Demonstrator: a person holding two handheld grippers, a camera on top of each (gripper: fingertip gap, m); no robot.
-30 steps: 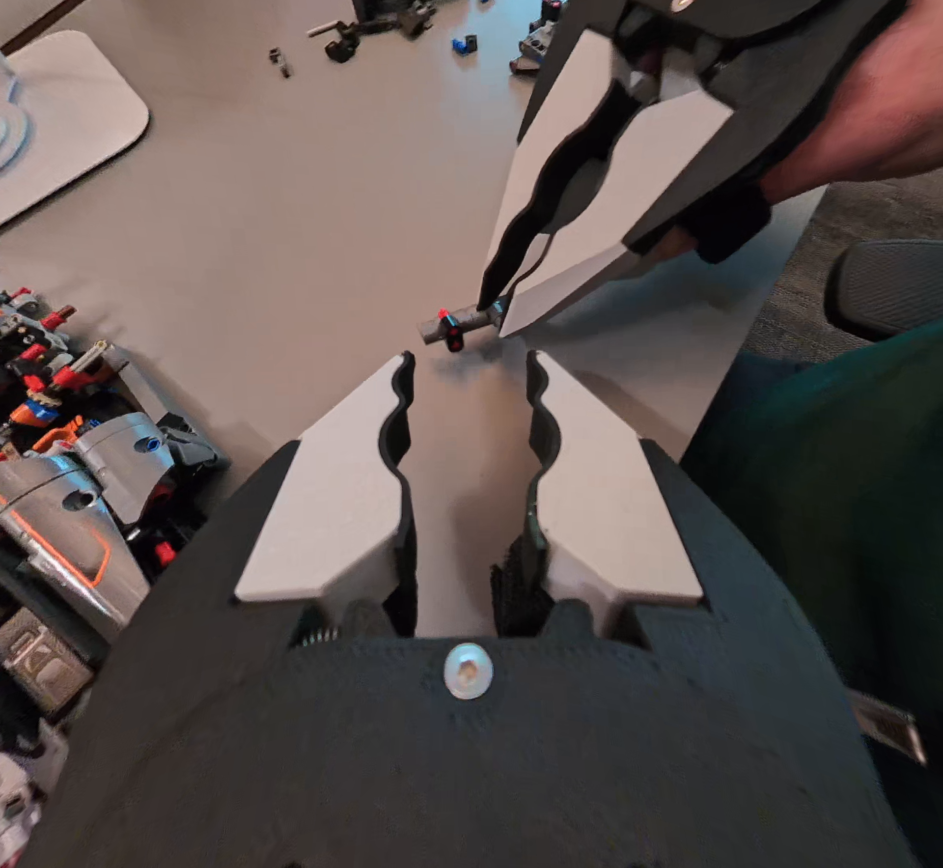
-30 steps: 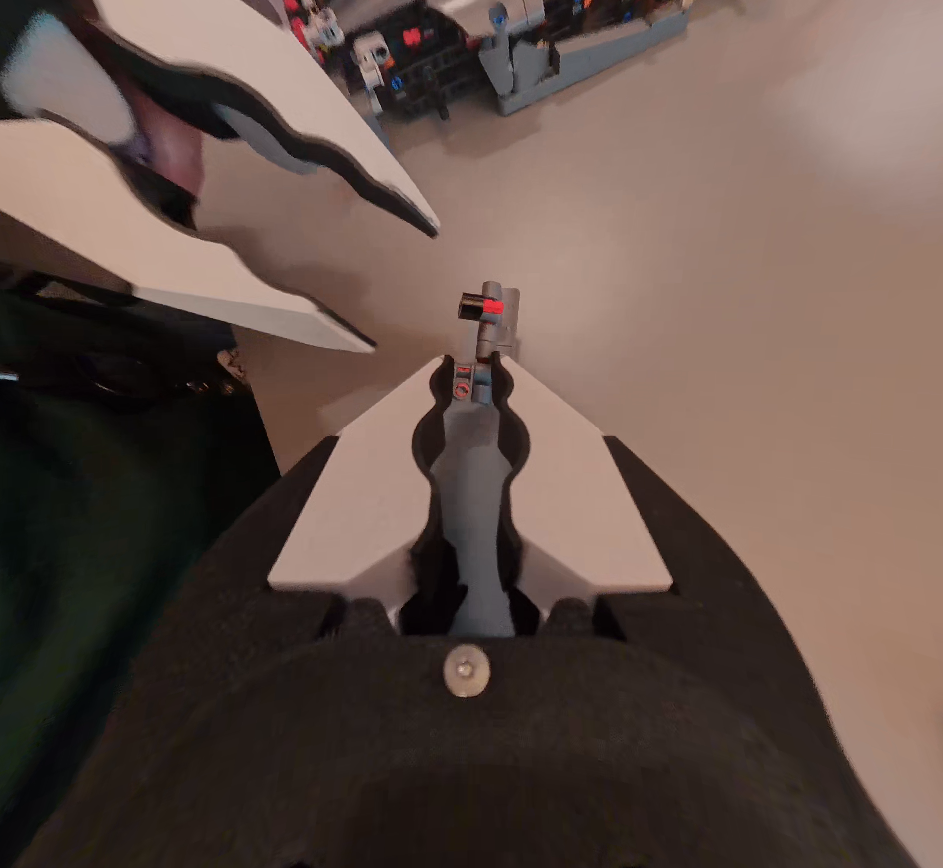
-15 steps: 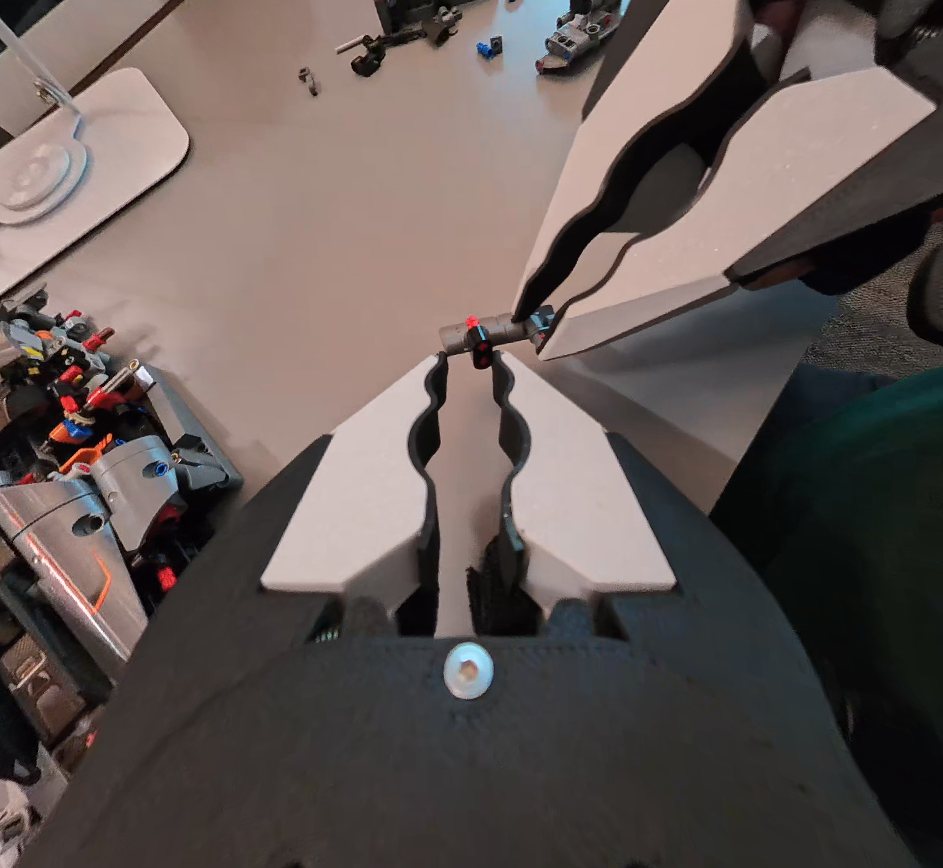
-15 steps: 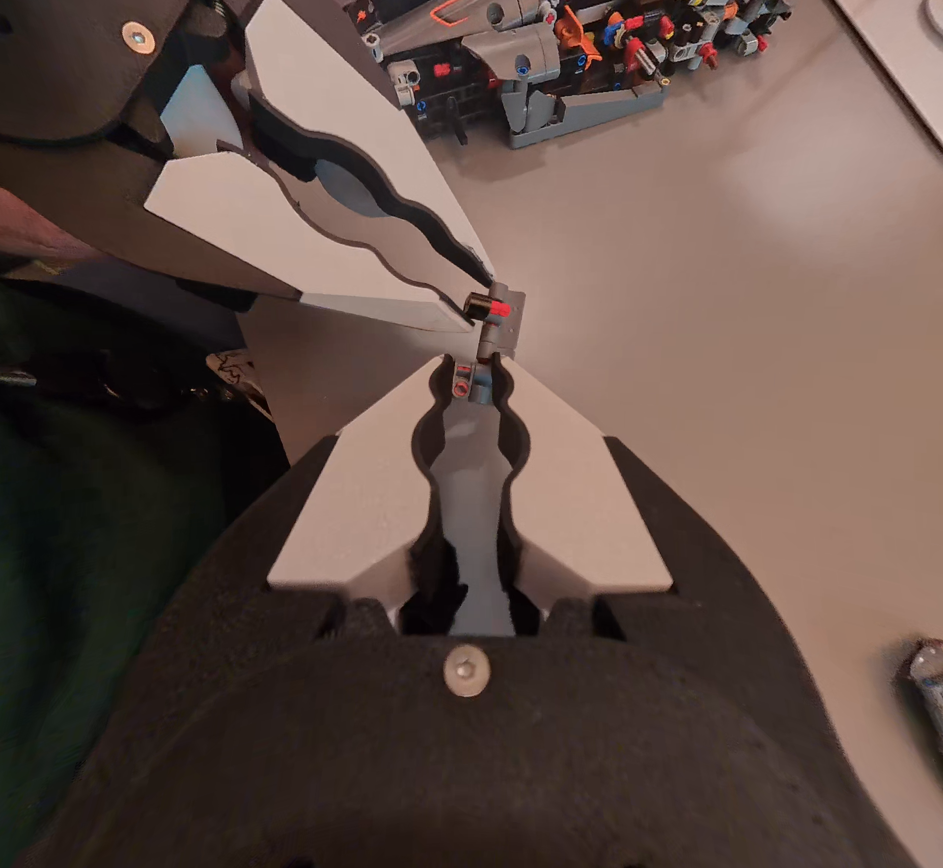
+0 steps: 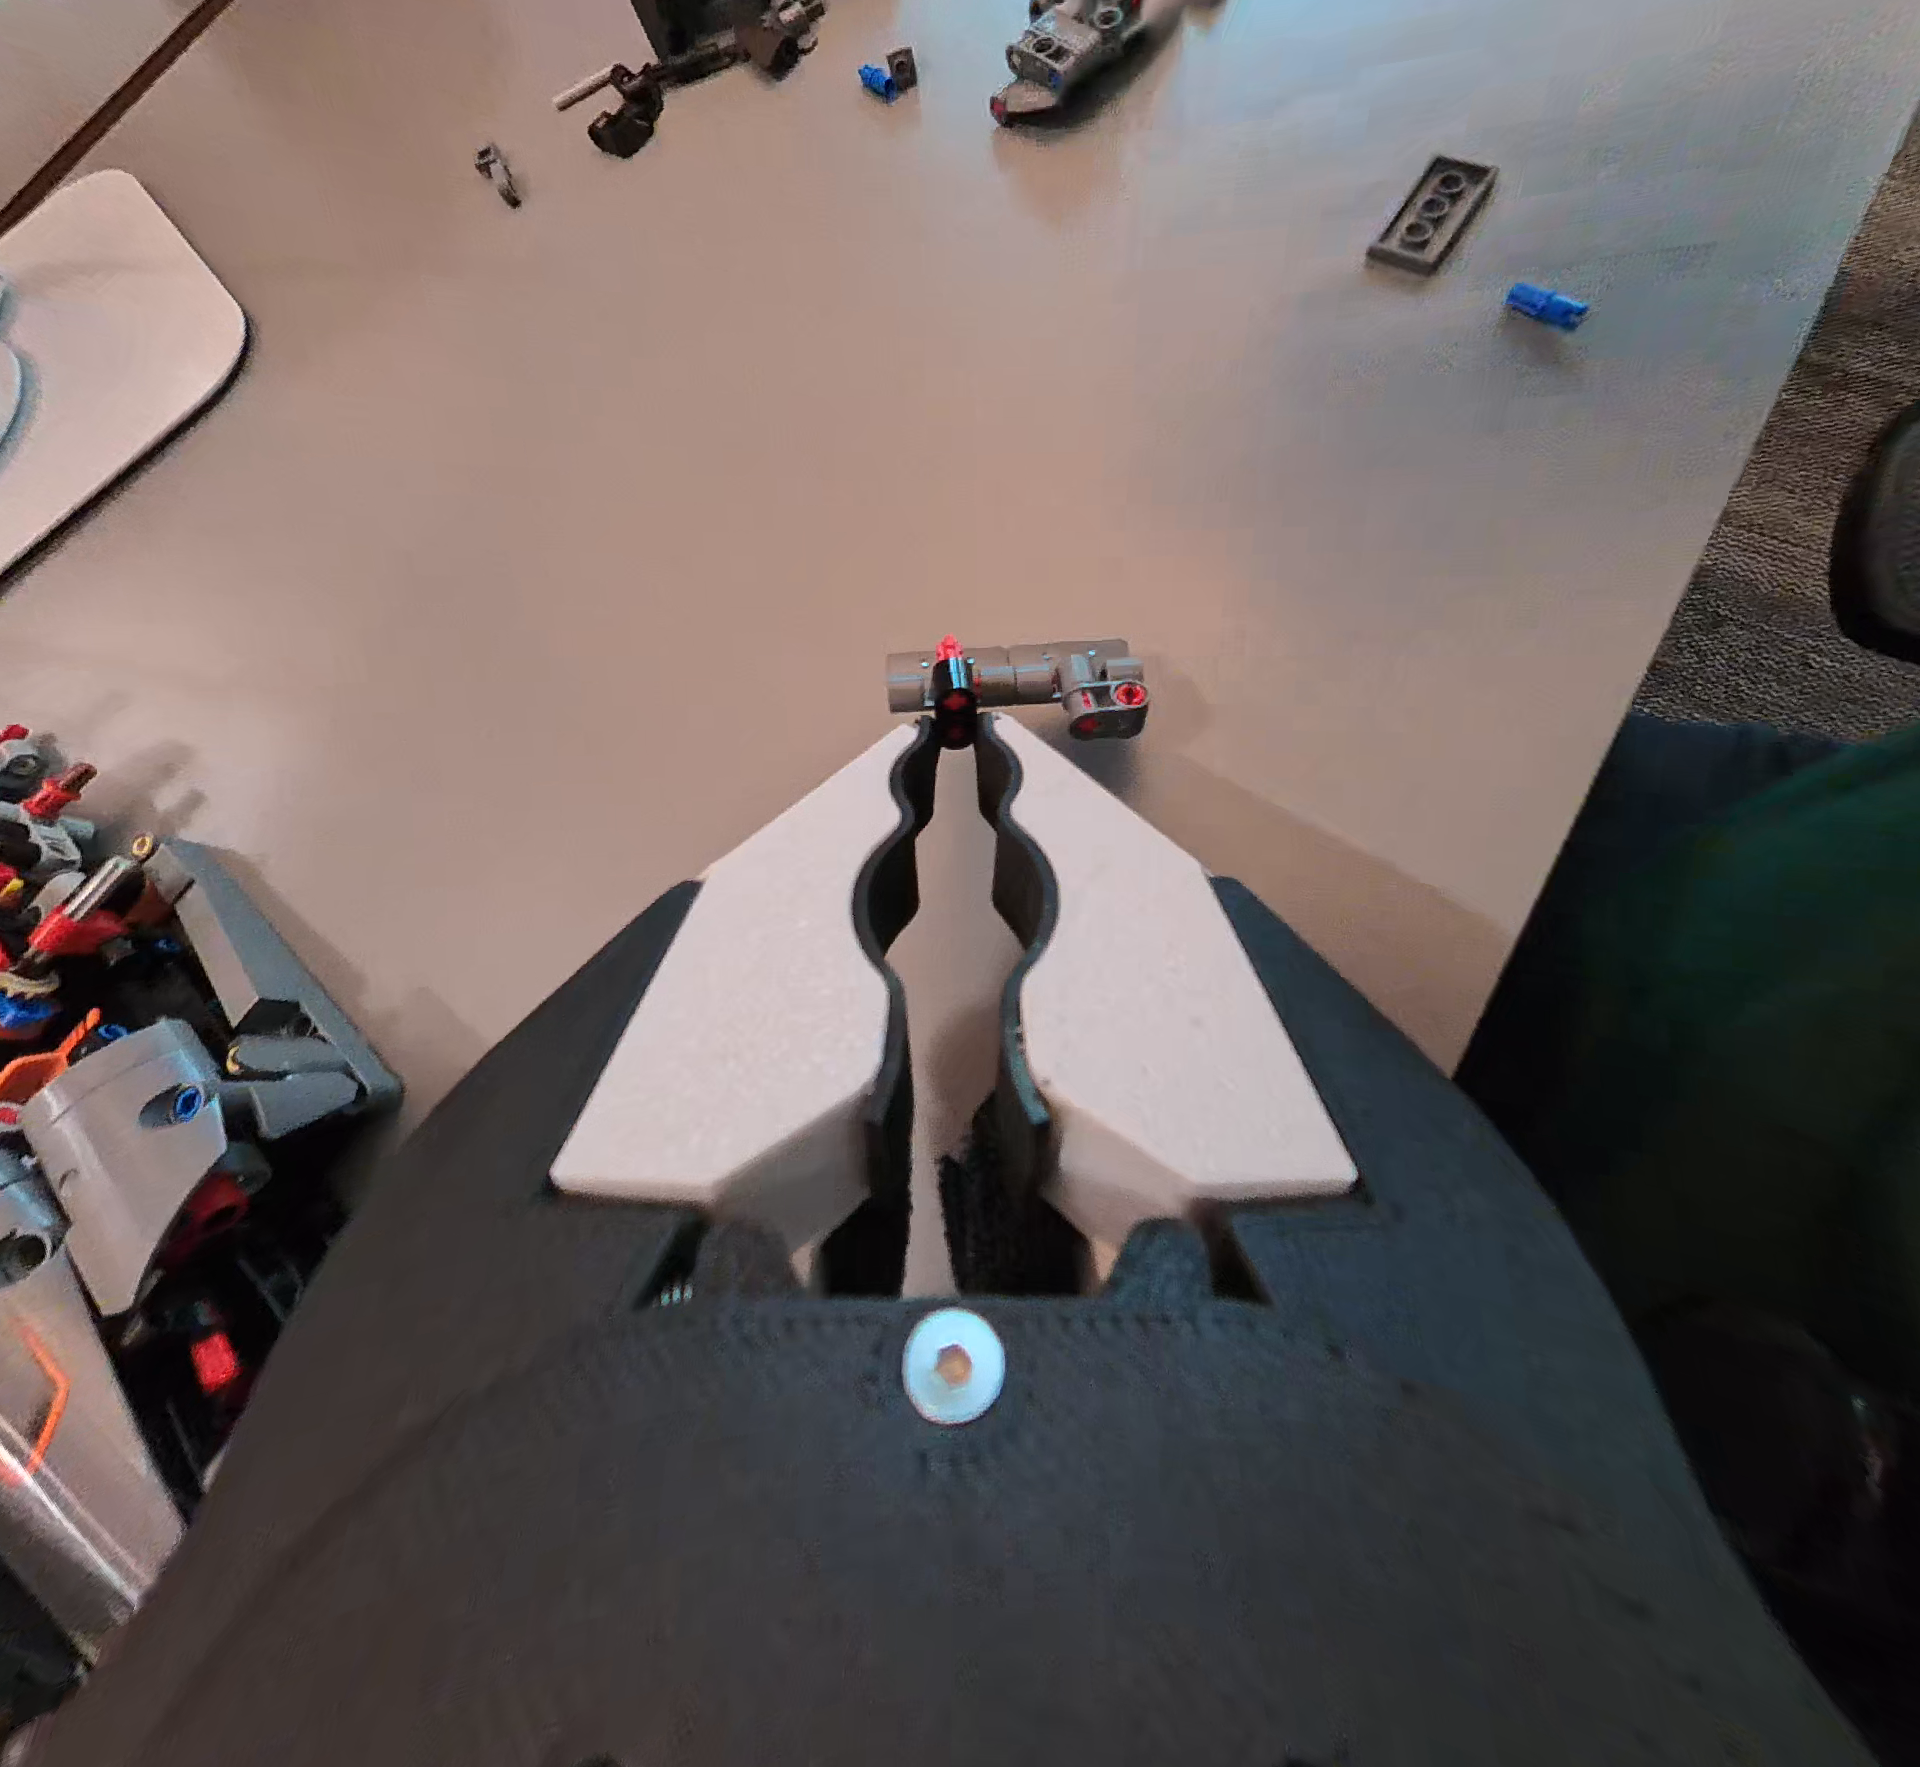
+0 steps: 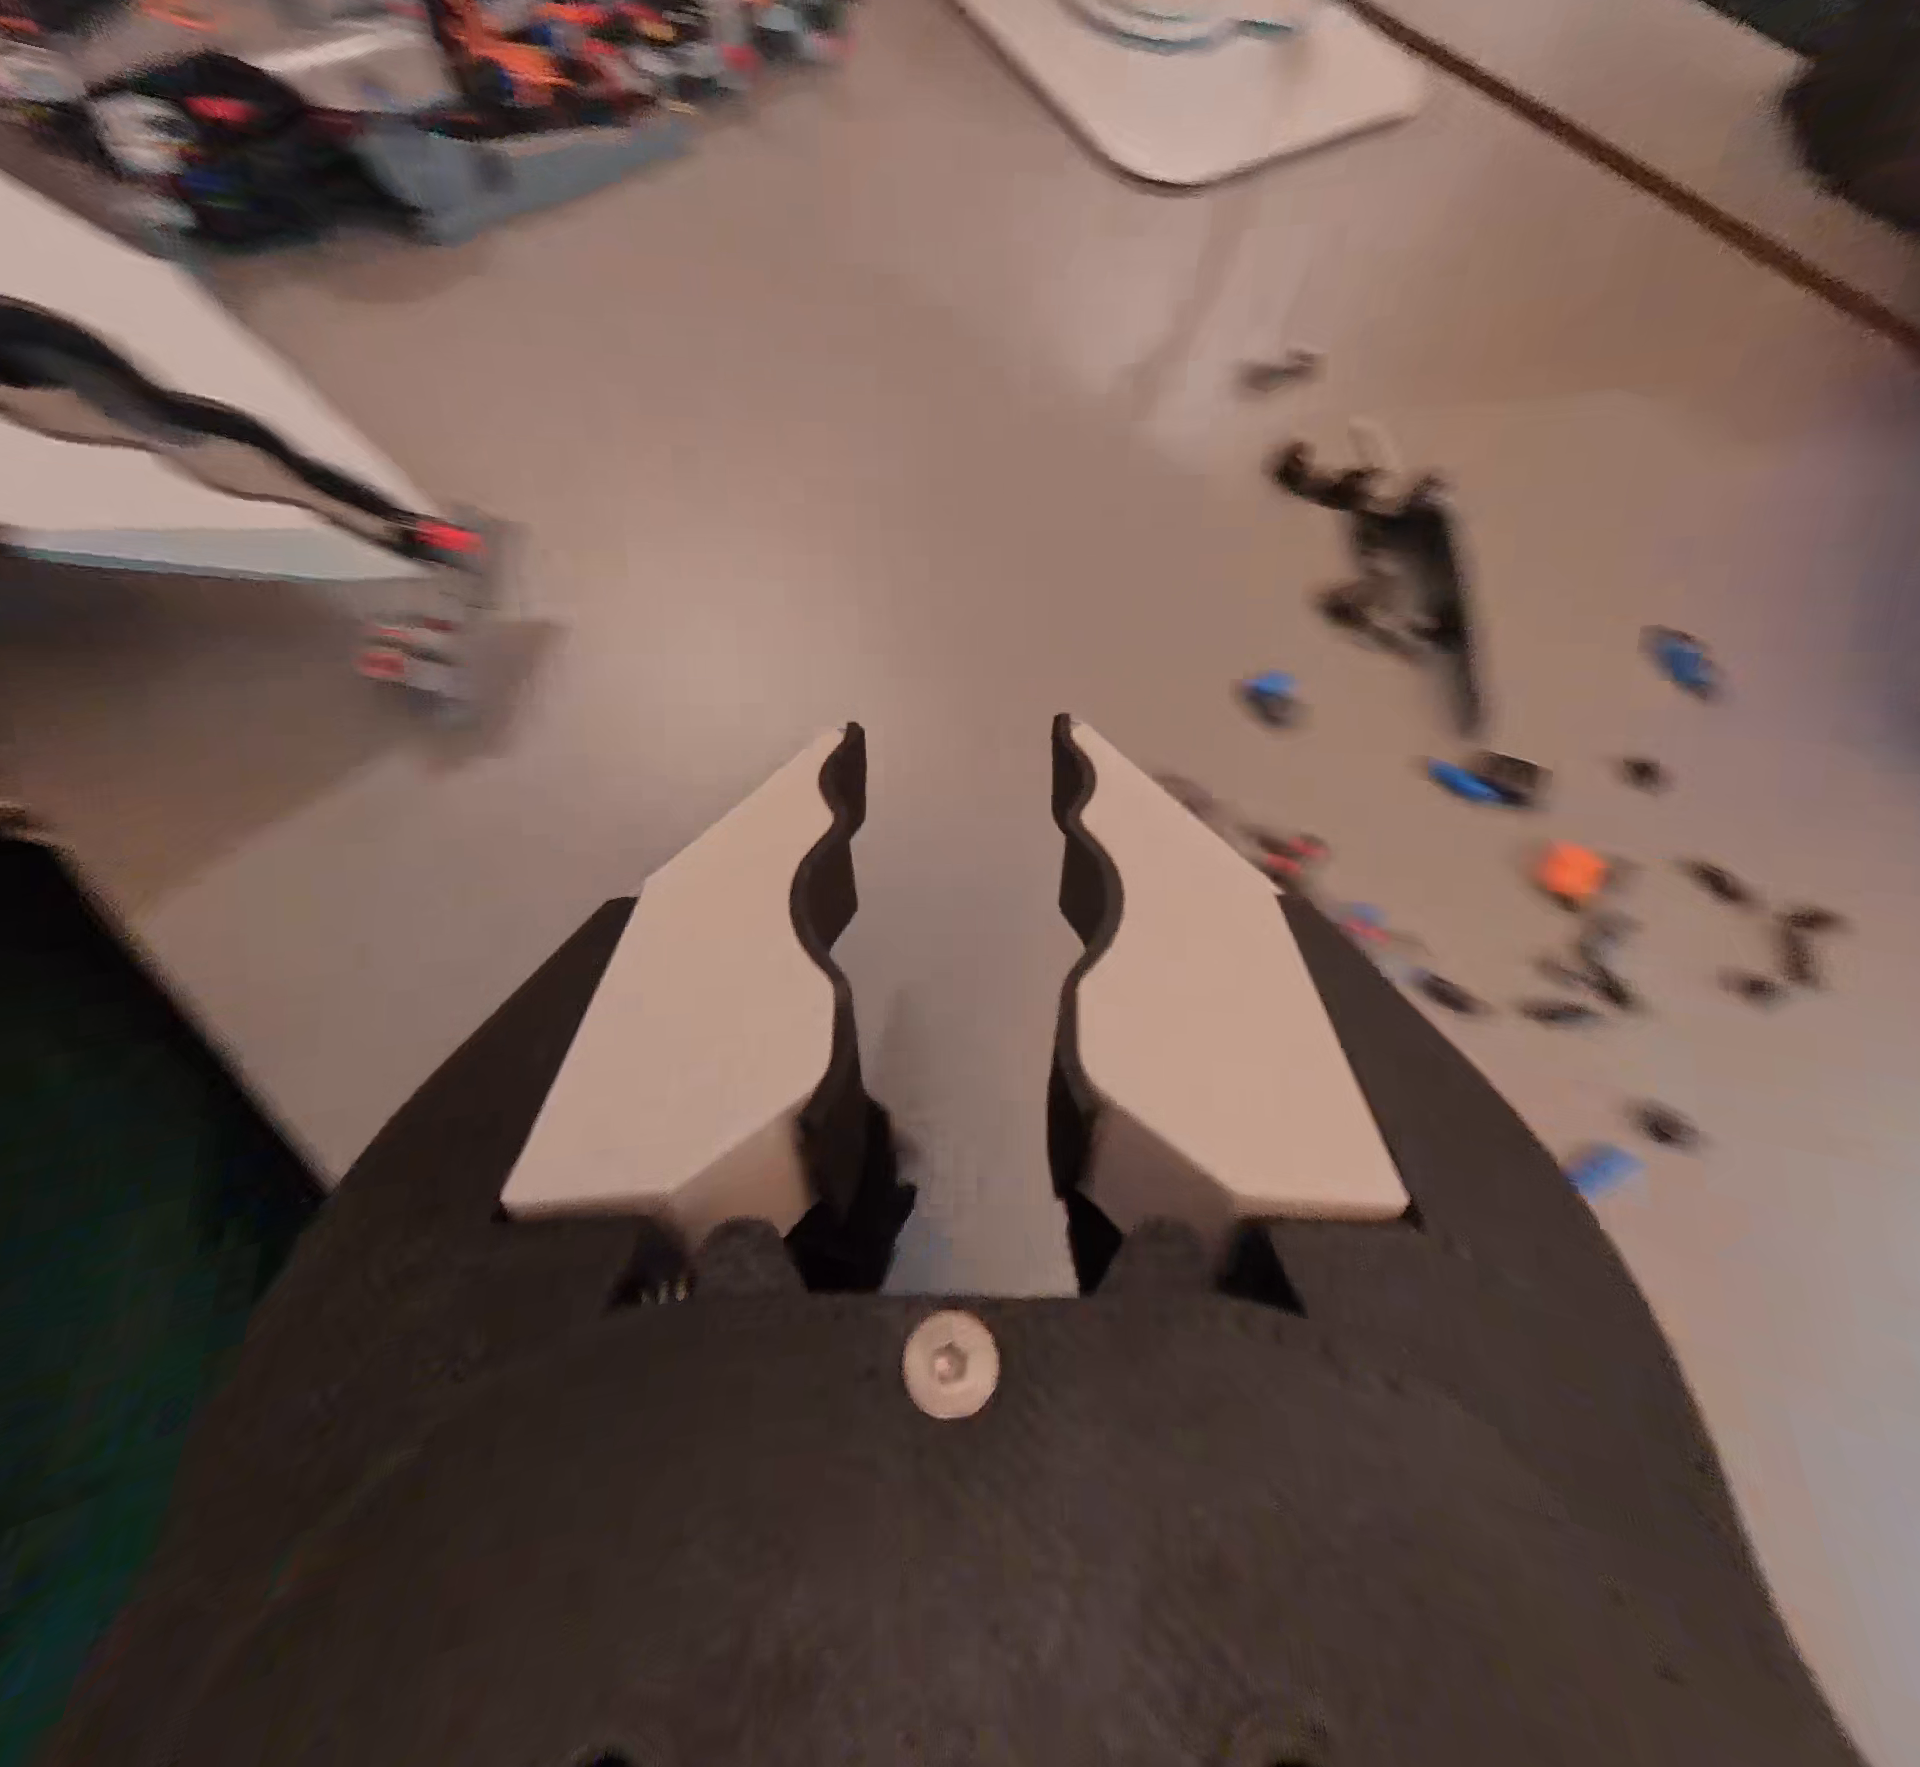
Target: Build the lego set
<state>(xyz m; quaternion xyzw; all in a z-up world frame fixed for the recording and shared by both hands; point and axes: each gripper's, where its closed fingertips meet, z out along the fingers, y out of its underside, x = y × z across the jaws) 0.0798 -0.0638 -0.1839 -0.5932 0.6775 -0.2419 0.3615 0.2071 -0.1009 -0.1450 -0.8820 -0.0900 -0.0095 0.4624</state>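
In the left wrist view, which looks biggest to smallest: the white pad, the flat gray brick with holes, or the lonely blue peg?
1. white pad
2. flat gray brick
3. blue peg

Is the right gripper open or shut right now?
Open. In the right wrist view, the right gripper shows bare beige table through a wide gap between its white fingers, which hold nothing.

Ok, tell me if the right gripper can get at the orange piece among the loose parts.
Probably yes. The right gripper is open and holds nothing, and the orange piece lies uncovered on the table off to its right. Small dark parts lie close around it, and the view is blurred.
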